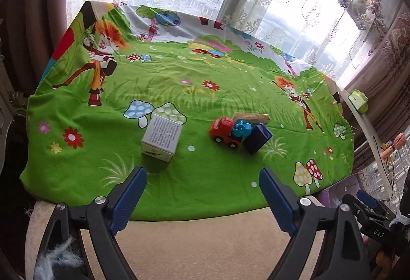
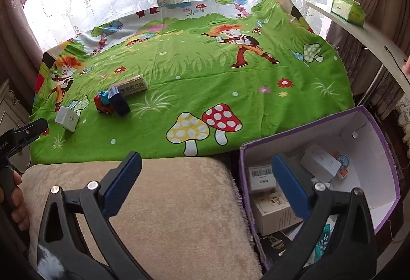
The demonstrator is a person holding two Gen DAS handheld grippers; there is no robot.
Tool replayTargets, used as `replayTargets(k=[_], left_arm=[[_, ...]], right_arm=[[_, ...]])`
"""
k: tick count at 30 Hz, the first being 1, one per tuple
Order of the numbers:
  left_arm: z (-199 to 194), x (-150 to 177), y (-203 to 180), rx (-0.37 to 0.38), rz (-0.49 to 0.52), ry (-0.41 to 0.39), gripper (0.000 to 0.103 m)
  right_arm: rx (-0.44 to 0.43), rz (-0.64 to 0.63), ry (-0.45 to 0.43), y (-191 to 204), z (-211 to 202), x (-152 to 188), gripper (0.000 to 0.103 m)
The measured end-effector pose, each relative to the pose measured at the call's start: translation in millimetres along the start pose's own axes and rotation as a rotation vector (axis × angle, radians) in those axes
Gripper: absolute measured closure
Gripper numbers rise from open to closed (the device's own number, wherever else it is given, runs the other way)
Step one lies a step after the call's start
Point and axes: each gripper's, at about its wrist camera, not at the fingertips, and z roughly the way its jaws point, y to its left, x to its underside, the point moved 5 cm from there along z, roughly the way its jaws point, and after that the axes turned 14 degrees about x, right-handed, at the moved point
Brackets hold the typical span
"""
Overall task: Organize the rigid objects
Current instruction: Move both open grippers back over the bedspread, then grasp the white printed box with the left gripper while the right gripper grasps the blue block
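On the green cartoon cloth (image 1: 205,177) stands a white printed box (image 1: 162,140), just beyond my left gripper (image 1: 202,175), which is open and empty. To its right cluster a red toy truck (image 1: 224,132), a dark blue box (image 1: 257,138) and a long tan box (image 1: 252,118). In the right wrist view the same truck (image 2: 102,103) and white box (image 2: 67,118) lie far left. My right gripper (image 2: 206,158) is open and empty over the beige cushion edge, its right finger above a purple box (image 2: 384,152) that holds several small cartons.
A beige plush cushion (image 2: 179,203) borders the cloth's near edge. A green tissue pack (image 2: 347,10) sits on a white shelf at the right. Lace curtains and a window stand behind the table. A hand (image 2: 18,200) holds the left gripper's handle.
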Motion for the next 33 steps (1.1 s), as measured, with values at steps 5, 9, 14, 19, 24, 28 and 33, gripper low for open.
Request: replayTargets(k=[5,9,14,19,24,28,33], left_arm=[[10,-10,27,-0.070,-0.014,0.043,0.014],[24,-18,35,-0.115,0.010,0.088,0.014],[44,-30,43,-0.175,0.040,0.135,0.014],[64,-32,53,-0.216,0.043,0.180,0.020],[74,-30,59,-0.217,0.031,0.197,0.028],[79,-30,60,-0.204,0.027,0.198,0.036],[84,-26,60,-0.191,0.029,0.202,0.046]], right_arm=[[-0.023,-0.088,-0.009,36,11,-13,0.001],[-0.034,-0.141,-0.009,60,23,-23,0.001],[-0.043,-0.213,-0.012,87,38,-34,0.001],[-0.065,-0.275,-0.016,113,52,-43,0.003],[-0.074,-0.334,-0.021,138,67,-50,0.004],[-0.081,-0.370,-0.022,152,79,-54,0.008],[-0.081,-0.397,-0.010,164,93,-58,0.017]])
